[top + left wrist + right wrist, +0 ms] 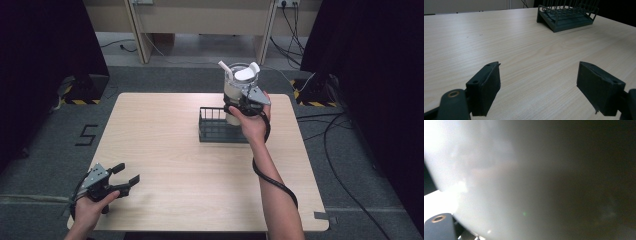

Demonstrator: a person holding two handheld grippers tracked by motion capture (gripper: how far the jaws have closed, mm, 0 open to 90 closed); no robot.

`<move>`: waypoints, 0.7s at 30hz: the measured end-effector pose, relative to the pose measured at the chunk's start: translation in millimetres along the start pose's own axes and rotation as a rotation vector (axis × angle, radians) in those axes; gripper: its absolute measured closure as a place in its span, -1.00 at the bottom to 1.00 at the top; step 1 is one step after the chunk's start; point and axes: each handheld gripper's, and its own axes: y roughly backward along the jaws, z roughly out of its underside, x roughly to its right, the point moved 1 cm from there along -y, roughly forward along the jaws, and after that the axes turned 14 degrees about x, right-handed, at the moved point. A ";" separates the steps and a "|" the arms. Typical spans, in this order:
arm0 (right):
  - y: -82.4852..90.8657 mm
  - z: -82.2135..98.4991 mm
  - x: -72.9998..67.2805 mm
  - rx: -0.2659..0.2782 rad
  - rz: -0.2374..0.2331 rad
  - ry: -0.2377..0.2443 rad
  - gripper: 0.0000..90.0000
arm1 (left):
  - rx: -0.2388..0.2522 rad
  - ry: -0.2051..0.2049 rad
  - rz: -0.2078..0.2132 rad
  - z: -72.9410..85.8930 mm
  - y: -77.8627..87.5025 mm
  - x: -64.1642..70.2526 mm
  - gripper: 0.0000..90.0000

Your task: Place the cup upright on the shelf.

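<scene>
Jug (239, 82) (white, cylindrical) gripped by right claw (248, 98); left claw (123, 178) released.

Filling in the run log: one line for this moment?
left gripper: open, idle near table corner | right gripper: gripping white cup above rack | cup: lifted

A lab-like recording room: a bare wooden surface (175, 150) on grey carpet (45, 150), black curtains (40, 40) at both sides, hazard-striped stand bases (75, 101), loose cables (340, 150) across the floor.
</scene>
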 end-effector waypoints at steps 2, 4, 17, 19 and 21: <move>-0.8 0.5 0.0 -0.001 -0.001 0.000 -0.76 | 0.000 0.000 0.000 0.0 -0.1 0.0 -0.59; -1.4 1.5 -0.2 -0.004 0.001 0.002 -0.76 | 0.000 0.000 0.001 0.0 -0.2 0.1 -0.59; -6.3 12.4 1.1 -0.024 0.013 -0.009 -0.76 | 0.002 0.000 0.002 -0.1 -0.2 0.5 -0.59; -6.9 15.3 0.9 -0.030 0.012 -0.008 -0.76 | 0.001 0.000 0.002 0.0 -0.1 0.4 -0.59; -7.2 18.3 0.4 -0.038 0.013 -0.013 -0.76 | 0.001 0.000 0.003 0.1 -0.2 0.4 -0.59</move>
